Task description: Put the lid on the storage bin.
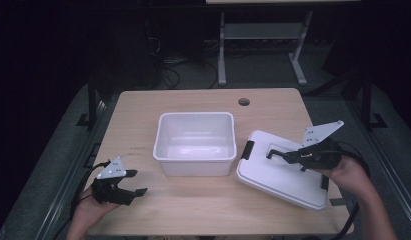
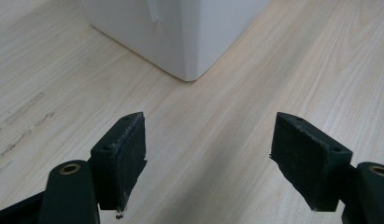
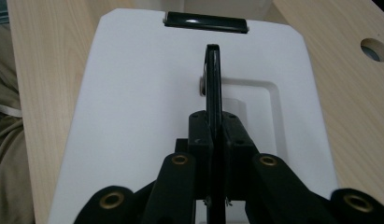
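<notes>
Lid (image 1: 280,172) is the thing in play: white, flat, rounded corners, black latch (image 1: 248,150) on the edge facing the bin, and a black fold-up handle (image 1: 278,151) standing up from a shallow recess in the middle. It sits just right of the bin (image 1: 195,143), nearly touching it, one end seemingly raised off the table (image 1: 143,115), tho the high view is too soft to be sure.

Right gripper (image 1: 269,153) is clamped on that handle. In the right gripper view the jaws are pressed tight together w/ the thin black handle (image 3: 213,79) sandwiched between them, the white lid surface (image 3: 133,116) spreading away beyond and the latch (image 3: 206,21) at the far edge. So the step in hand, I'd say: lid grabbed by its handle, ready to be carried over to the bin.

Bin itself is white, open-topped, nothing visible inside, standing mid-table.

Left gripper (image 1: 134,182) waits left of the bin and nearer the person, apart from it, jaws spread wide w/ nothing between them. In the left gripper view both pads (image 2: 129,154) hang over bare wood, and a bin corner (image 2: 189,42) shows ahead.

Next move, prob.: lift the lid clear, swing it left over the bin, square its corners to the rim and lower it flat. One-handle grip means the lid can swing or tilt, so keep it level; left gripper could steady the bin wall.
</notes>
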